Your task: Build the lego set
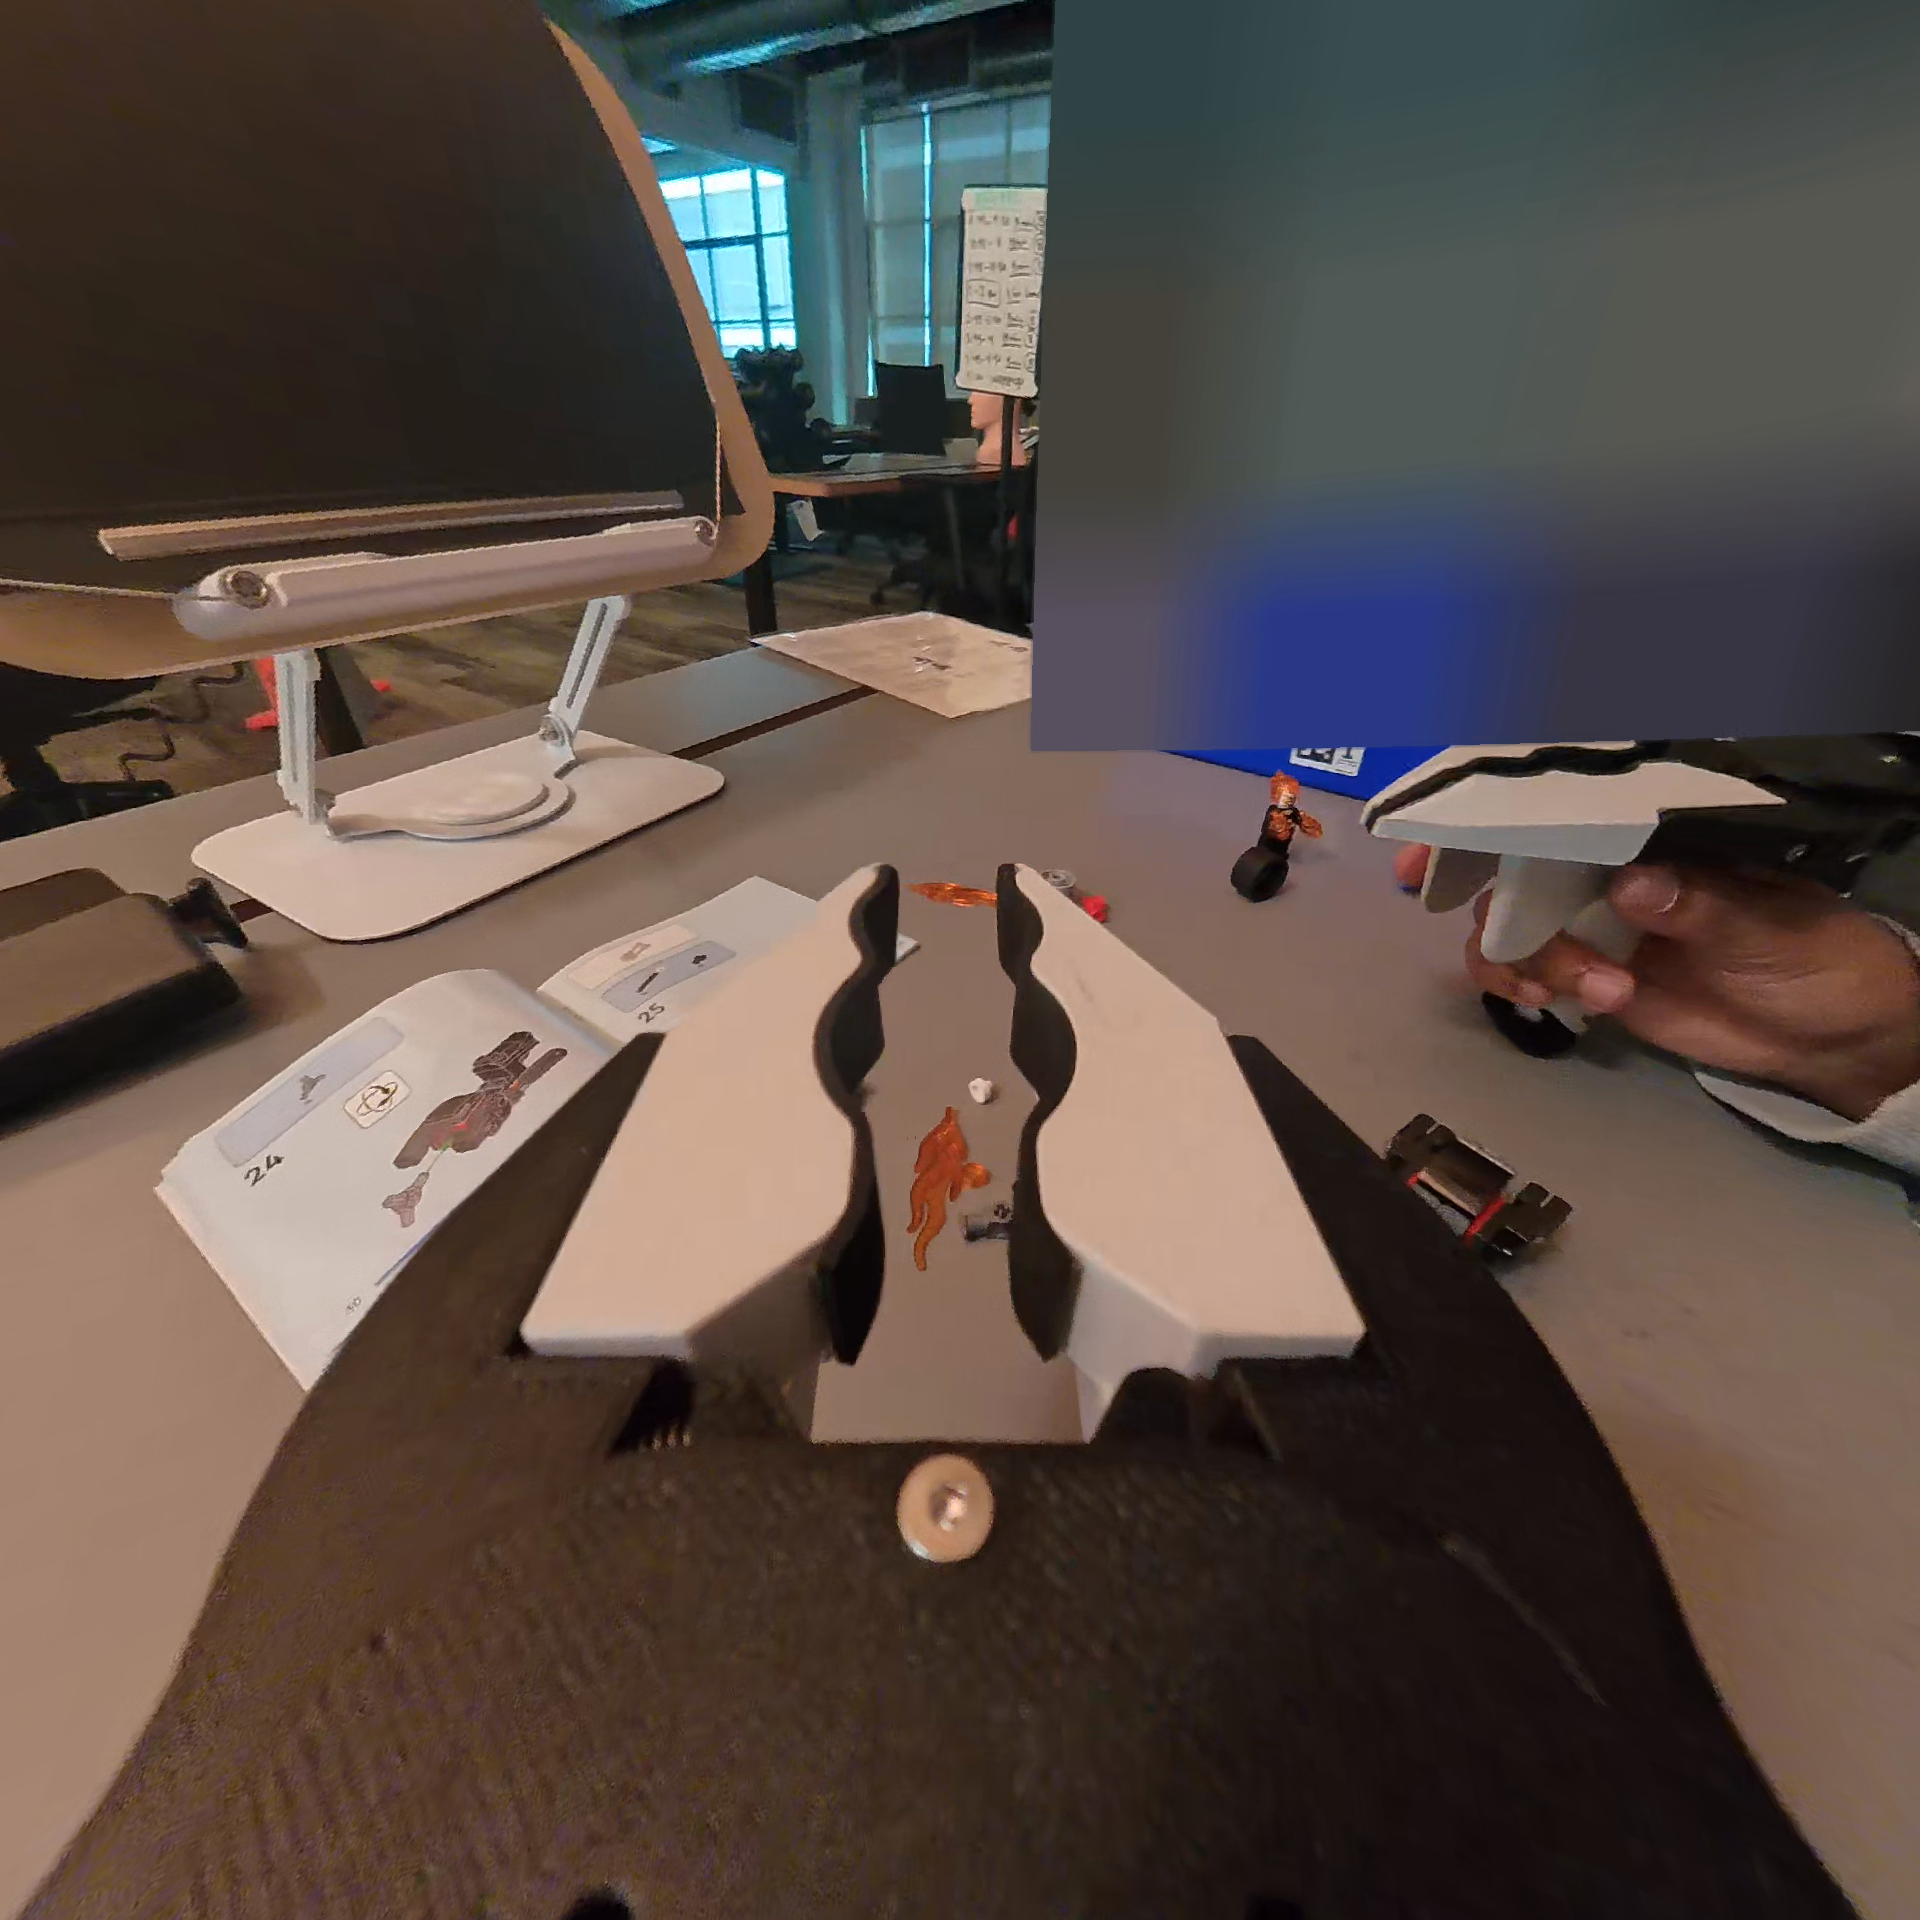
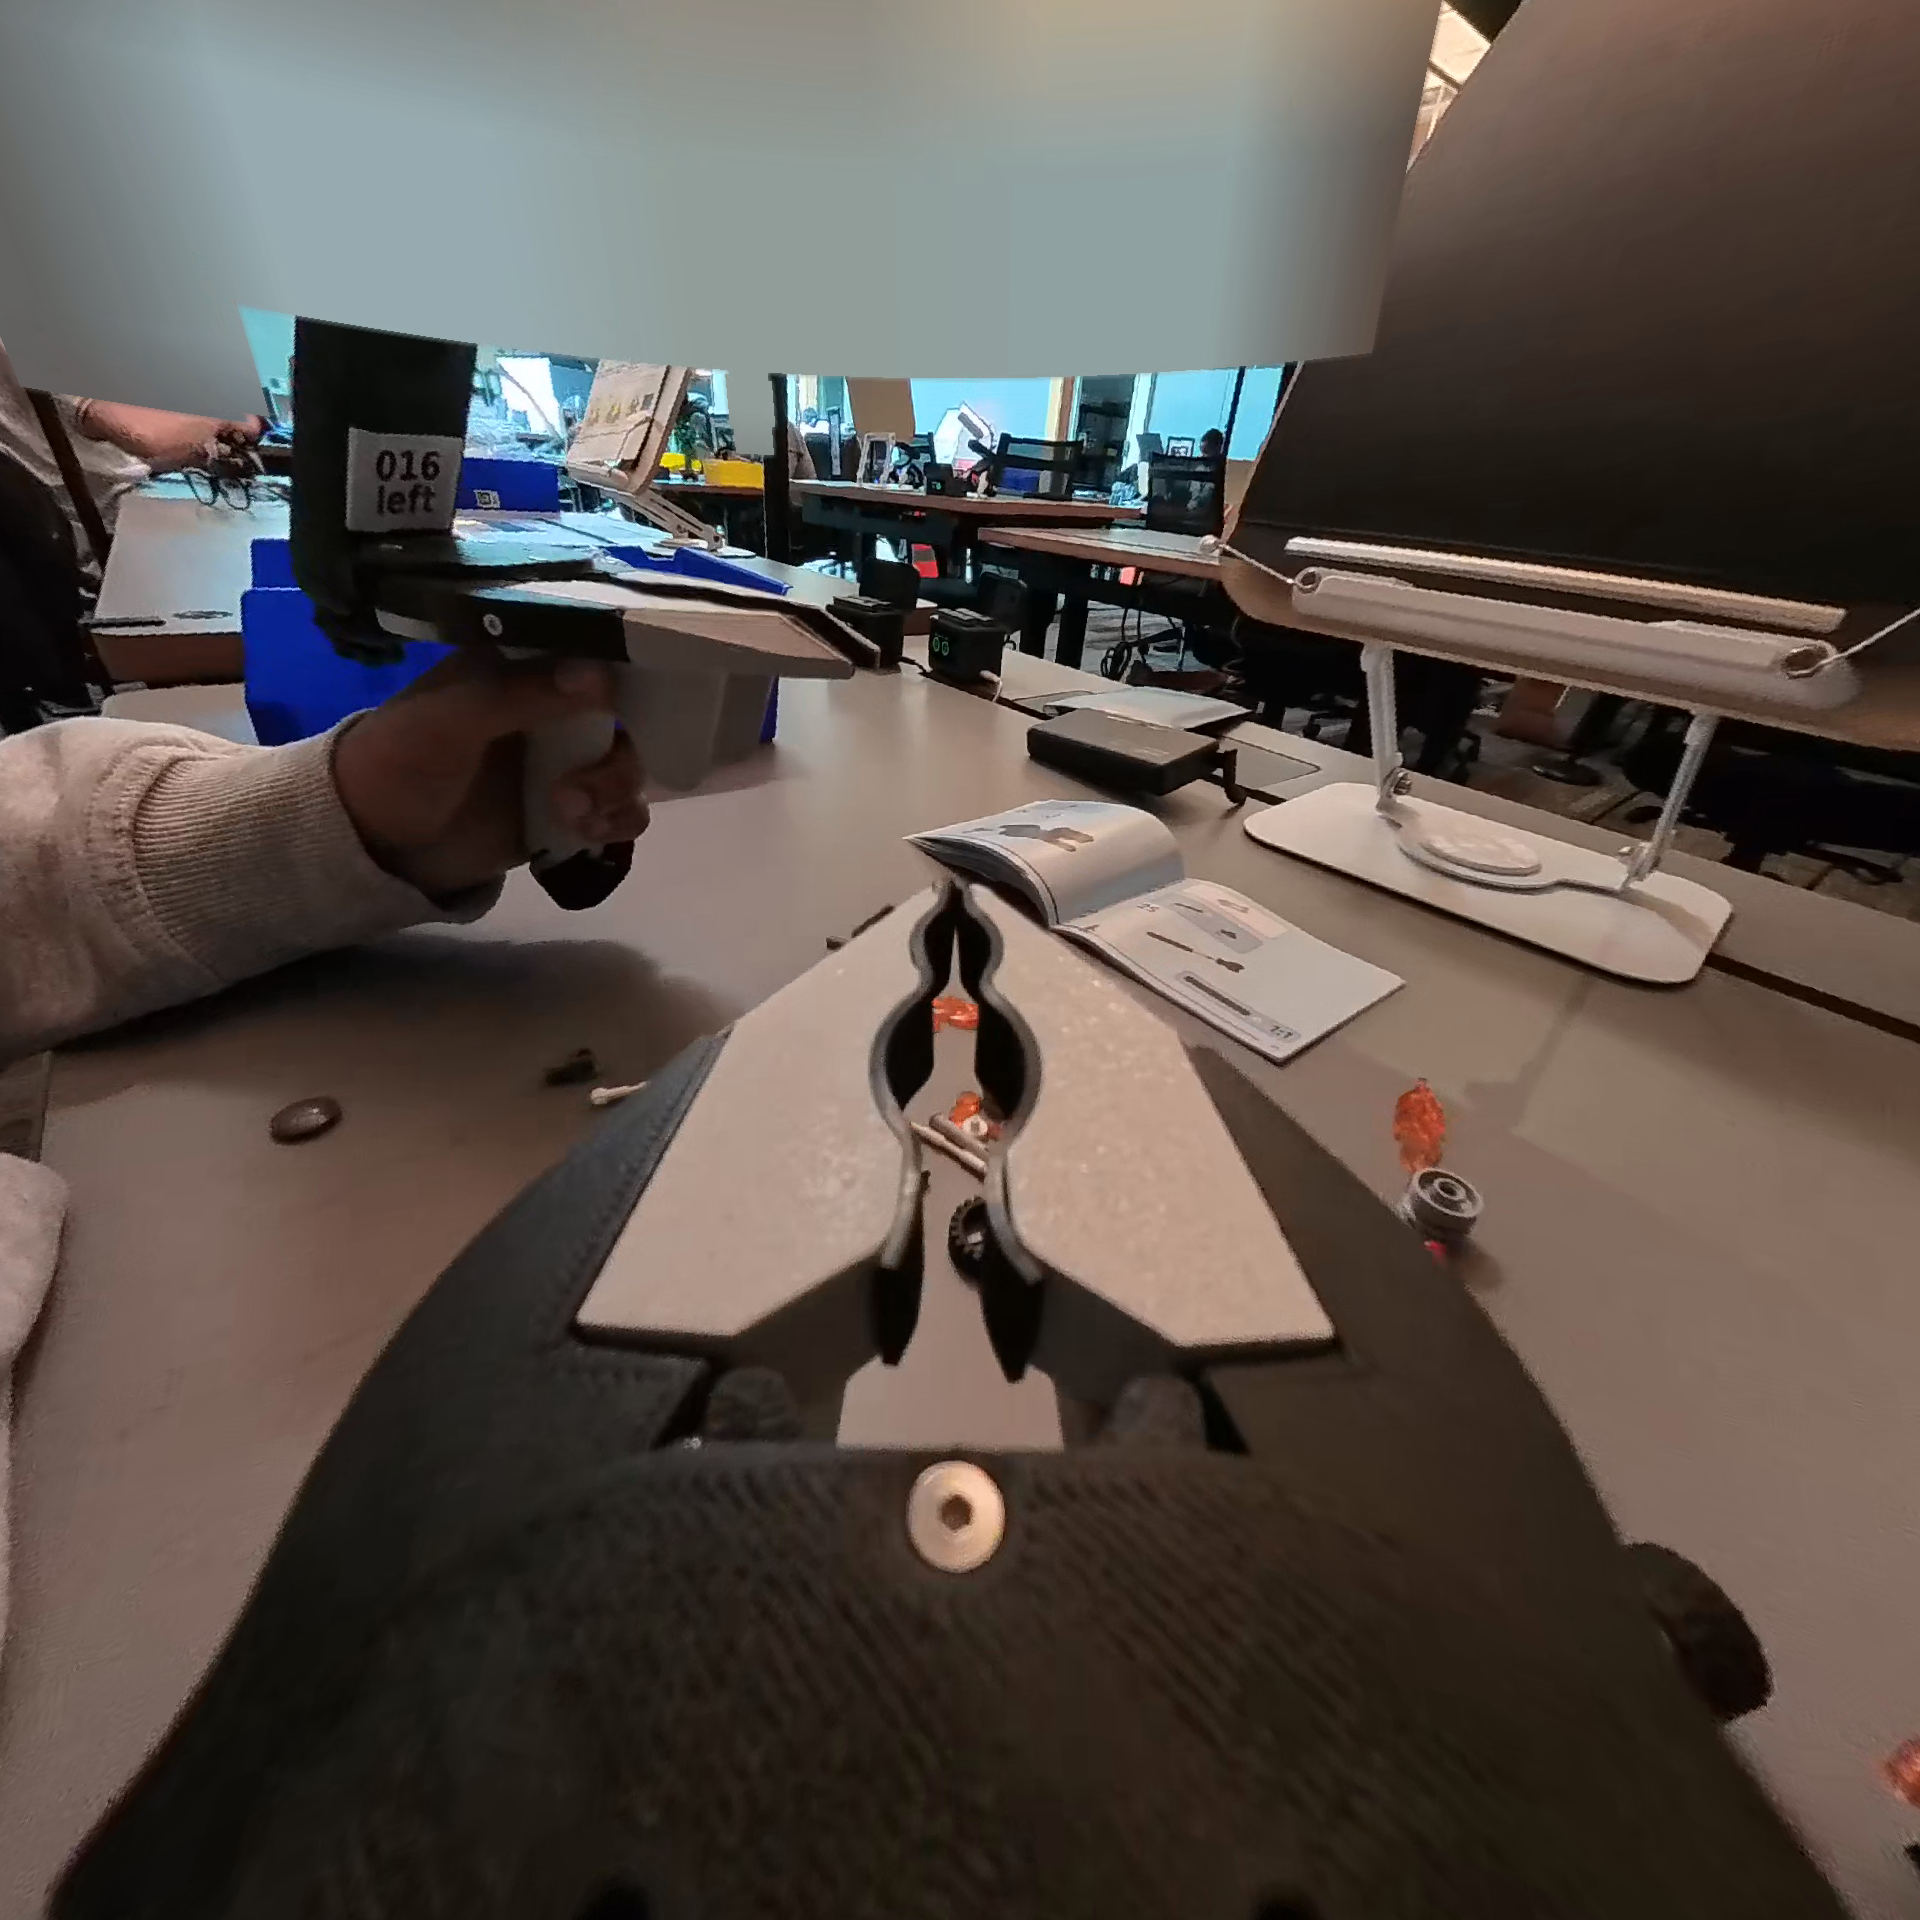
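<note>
My left gripper [image 1: 948, 883] is open with a narrow gap and nothing between its pads. It hovers over the grey table [image 1: 1195, 1039]. Below it lie an orange flame piece [image 1: 943, 1174], a tiny white piece [image 1: 982, 1091] and a second flame piece [image 1: 951, 891] past the tips. A minifigure [image 1: 1286, 816] stands on a black wheel [image 1: 1260, 873]. A black and red lego assembly [image 1: 1475, 1195] lies to the right. My right gripper [image 2: 951, 894] is shut with its tips touching and nothing between them; it also shows in the left wrist view [image 1: 1387, 821]. Under it lie orange bits [image 2: 954, 1013], a white rod [image 2: 956, 1138] and a black gear [image 2: 966, 1231].
The open instruction booklet [image 1: 364, 1122] lies left of my left gripper and also shows in the right wrist view [image 2: 1174, 914]. A white tablet stand [image 1: 457, 821] and a black box [image 1: 104, 977] stand behind. A grey wheel hub [image 2: 1441, 1205] and an orange piece [image 2: 1418, 1122] lie right. A blue bin [image 2: 301, 644] is far left.
</note>
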